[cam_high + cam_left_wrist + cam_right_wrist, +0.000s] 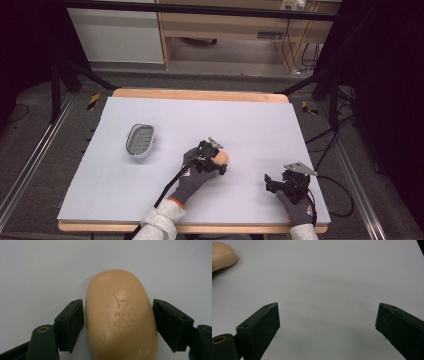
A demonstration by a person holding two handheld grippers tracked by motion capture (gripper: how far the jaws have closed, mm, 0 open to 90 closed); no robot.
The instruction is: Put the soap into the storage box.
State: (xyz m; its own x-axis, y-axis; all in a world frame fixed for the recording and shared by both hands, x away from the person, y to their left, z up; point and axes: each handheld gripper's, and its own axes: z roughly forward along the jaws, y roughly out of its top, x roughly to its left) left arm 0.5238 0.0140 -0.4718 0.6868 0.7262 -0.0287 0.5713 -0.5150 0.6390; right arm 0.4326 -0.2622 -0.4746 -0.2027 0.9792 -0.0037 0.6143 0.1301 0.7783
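A tan bar of soap (121, 315) lies on the white table sheet (250, 125), a little right of centre (223, 157). My left gripper (218, 162) reaches over it, and its jaws stand on either side of the bar (117, 322). The right pad looks against the soap, while a thin sliver of table shows at the left pad. My right gripper (267, 182) rests near the front right of the table, open wide with bare sheet between its jaws (327, 327). The soap's end (222, 255) shows at the far upper left of the right gripper view.
A grey oval soap dish (140, 140) sits on the left half of the table, well apart from the soap. The wooden table edge (200, 94) runs along the back. Black cables trail from both grippers toward the front edge.
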